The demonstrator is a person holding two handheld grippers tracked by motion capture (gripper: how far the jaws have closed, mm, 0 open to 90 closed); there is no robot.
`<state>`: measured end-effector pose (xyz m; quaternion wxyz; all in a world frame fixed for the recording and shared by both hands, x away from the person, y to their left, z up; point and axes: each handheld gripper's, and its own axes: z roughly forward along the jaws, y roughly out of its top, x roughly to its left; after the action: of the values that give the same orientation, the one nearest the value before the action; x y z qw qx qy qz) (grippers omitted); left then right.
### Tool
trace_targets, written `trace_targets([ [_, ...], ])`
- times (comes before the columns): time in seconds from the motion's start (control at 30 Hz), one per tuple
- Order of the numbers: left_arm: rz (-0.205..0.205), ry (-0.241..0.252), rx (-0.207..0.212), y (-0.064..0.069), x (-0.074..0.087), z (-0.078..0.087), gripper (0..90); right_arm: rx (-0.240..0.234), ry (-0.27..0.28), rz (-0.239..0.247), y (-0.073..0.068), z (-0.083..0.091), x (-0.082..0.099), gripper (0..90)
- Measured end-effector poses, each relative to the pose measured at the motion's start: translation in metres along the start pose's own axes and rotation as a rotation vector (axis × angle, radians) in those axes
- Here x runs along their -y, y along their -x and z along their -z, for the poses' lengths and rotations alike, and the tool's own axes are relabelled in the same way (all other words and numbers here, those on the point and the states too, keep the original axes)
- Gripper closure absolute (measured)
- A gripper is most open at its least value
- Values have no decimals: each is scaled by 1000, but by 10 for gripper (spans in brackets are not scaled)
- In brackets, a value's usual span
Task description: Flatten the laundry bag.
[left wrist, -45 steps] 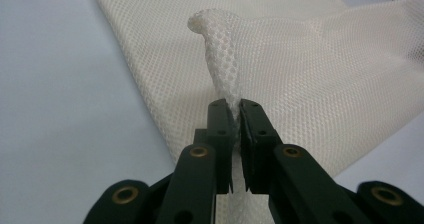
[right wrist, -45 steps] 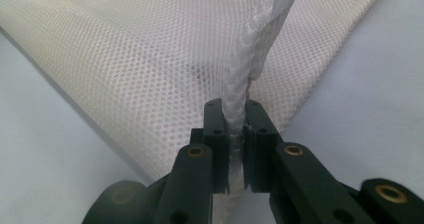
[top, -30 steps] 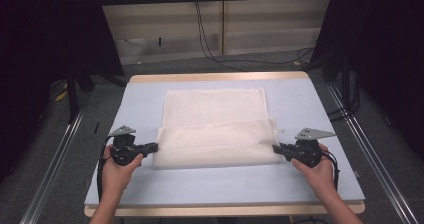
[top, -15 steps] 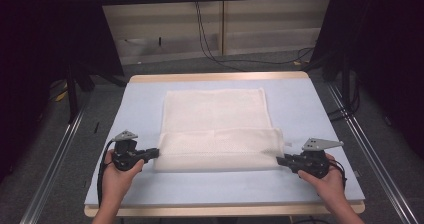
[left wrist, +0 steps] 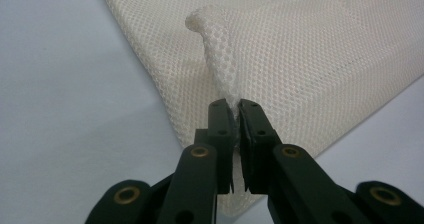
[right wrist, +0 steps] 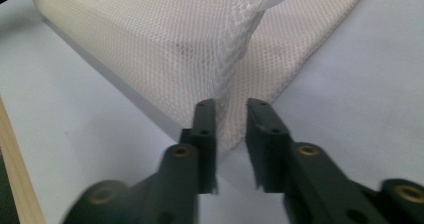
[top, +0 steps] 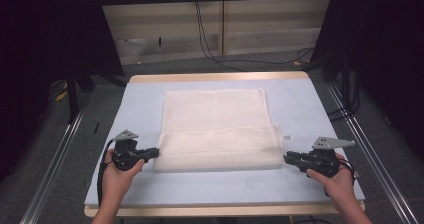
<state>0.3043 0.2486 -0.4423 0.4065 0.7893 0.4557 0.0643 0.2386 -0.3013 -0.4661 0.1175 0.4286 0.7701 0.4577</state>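
While the left gripper is sitting near the table's front-left corner, its jaws are pinching shut on a raised pleat of the mesh cloth; the left gripper view is showing the white netting drawn up into a narrow ridge that is running straight down between the two black pads. The cloth is lying flat in the middle of the pale blue table, with its near portion doubled over into a thicker band along the side facing the person, parallel to the front edge. The right gripper is resting by the front-right corner, just beside the folded band's right end. In the right gripper view its jaws are standing slightly apart, with a clear gap between the pads; a corner fold of the cloth is hanging just ahead of that gap, and the pads are not pressing on it. Those jaws have just been closing a little. Both hands are coming in from the table's front edge, the left hand and right hand each wrapping around a gripper body.
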Motion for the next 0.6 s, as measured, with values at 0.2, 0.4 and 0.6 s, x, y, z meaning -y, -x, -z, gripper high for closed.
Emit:
trace_targets([
  [0.2,-4,2,-2,1,0,1,850,28,2,-20,7,4,-1,898],
  [0.4,-3,2,-2,1,0,0,850,59,-4,-39,15,-3,-4,899],
  [0.6,13,12,9,2,1,1,847,-8,13,0,8,-20,-11,888],
])
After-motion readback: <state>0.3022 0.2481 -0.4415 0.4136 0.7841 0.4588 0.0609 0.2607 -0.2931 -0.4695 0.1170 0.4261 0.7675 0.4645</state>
